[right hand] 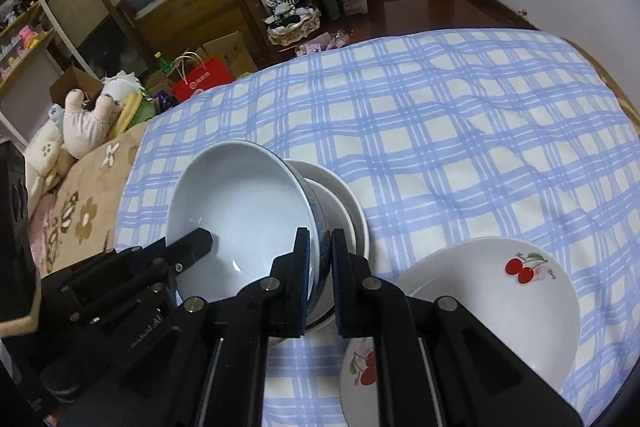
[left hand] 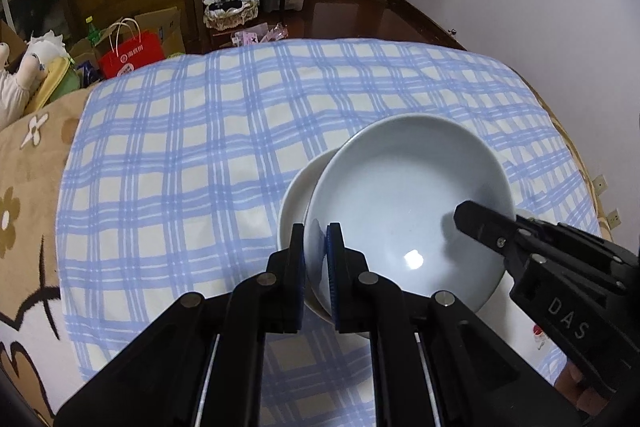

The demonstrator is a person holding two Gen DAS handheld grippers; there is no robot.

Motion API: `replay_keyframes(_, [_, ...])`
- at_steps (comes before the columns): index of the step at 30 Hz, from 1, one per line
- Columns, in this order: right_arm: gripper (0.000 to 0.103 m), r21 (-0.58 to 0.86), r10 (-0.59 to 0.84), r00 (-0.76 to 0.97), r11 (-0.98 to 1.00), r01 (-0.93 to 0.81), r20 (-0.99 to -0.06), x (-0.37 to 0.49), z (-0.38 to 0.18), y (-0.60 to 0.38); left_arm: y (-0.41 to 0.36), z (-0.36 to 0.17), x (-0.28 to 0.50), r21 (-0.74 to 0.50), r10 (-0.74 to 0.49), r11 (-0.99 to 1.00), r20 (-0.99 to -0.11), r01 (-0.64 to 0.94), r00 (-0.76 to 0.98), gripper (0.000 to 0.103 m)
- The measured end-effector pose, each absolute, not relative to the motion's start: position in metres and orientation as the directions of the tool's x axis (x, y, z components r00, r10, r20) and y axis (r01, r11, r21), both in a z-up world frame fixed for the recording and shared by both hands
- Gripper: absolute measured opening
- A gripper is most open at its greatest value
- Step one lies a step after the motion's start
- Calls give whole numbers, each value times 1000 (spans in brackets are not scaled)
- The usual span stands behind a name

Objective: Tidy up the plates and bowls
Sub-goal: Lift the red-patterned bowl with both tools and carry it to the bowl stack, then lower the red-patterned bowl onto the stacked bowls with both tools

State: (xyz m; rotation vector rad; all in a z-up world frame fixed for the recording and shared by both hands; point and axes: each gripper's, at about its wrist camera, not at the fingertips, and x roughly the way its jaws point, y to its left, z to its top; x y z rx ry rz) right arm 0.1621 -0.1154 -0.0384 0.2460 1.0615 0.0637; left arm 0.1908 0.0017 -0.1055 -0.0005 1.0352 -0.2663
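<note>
Both grippers are clamped on the same pale blue bowl (left hand: 408, 211); left gripper (left hand: 316, 267) has its jaws closed on one rim, right gripper (right hand: 320, 267) pinches the opposite rim; it sits tilted inside a white bowl (right hand: 344, 199) on the checked bedspread (left hand: 200, 147), so that stack looks about done; the cherry plates (right hand: 500, 291) beside it are overlapped but not yet squared up, I'd guess.

The cherry plate (right hand: 362, 379) is half hidden behind the right gripper (right hand: 320, 251); the white dish (left hand: 294, 195) lies mostly under the bowl (left hand: 400, 195).
</note>
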Motion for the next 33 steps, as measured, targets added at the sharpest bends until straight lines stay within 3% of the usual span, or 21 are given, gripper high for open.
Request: replay_keyframes(33, [11,221,129,519,968,119,-845,164,-65,-106,10,-128,206,-156,-233,966,-865,205,445,10])
